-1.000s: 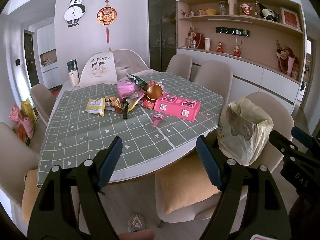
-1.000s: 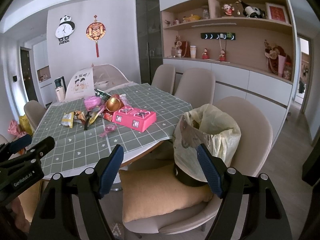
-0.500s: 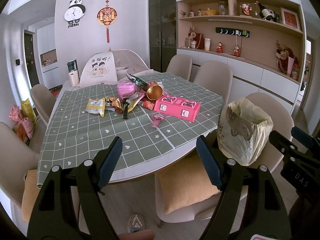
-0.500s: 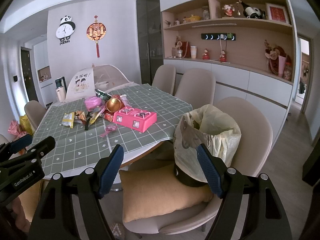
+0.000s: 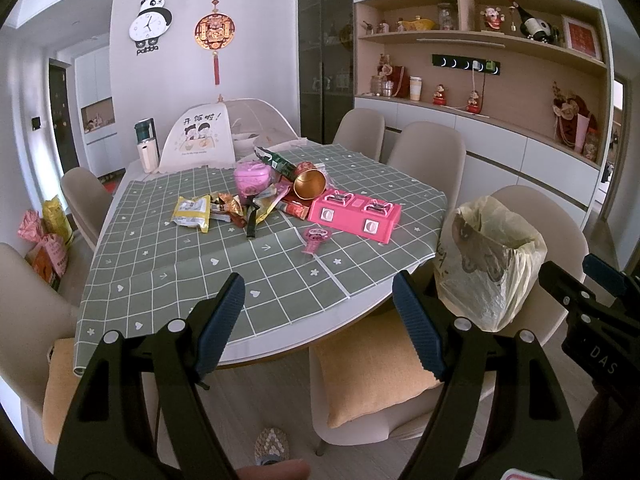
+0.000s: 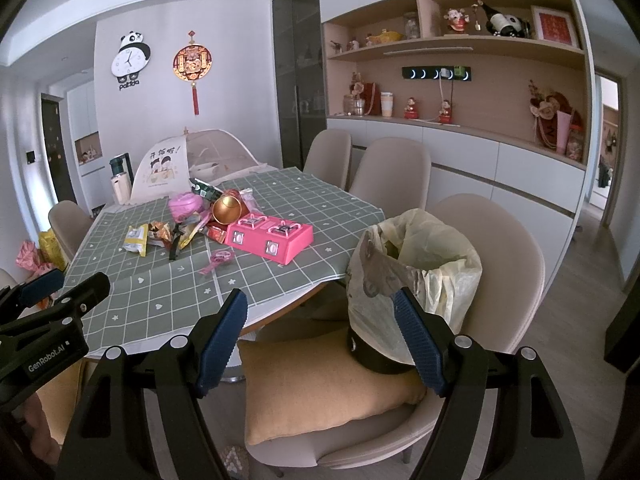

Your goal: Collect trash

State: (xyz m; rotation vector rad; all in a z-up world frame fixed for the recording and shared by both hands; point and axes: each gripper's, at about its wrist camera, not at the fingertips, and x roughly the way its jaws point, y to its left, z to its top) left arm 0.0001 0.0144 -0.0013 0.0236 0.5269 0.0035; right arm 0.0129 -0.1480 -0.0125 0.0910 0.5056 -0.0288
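A pile of trash lies mid-table on the green checked cloth (image 5: pixel 168 280): a yellow wrapper (image 5: pixel 192 213), crumpled snack wrappers (image 5: pixel 232 210), a pink round tub (image 5: pixel 253 178), a gold cup on its side (image 5: pixel 310 184), a pink toy stove box (image 5: pixel 354 216) and a small pink wrapper (image 5: pixel 314 238). A bin lined with a yellow bag (image 5: pixel 490 260) stands on a chair at the right; it also shows in the right wrist view (image 6: pixel 412 276). My left gripper (image 5: pixel 320 324) and right gripper (image 6: pixel 322 332) are both open and empty, held back from the table's near edge.
Beige chairs ring the table; the near one holds an orange cushion (image 5: pixel 376 364). A mesh food cover (image 5: pixel 224 136) and a bottle (image 5: pixel 145 150) stand at the table's far end. Snack bags (image 5: pixel 44 240) sit at the left. Shelves line the right wall.
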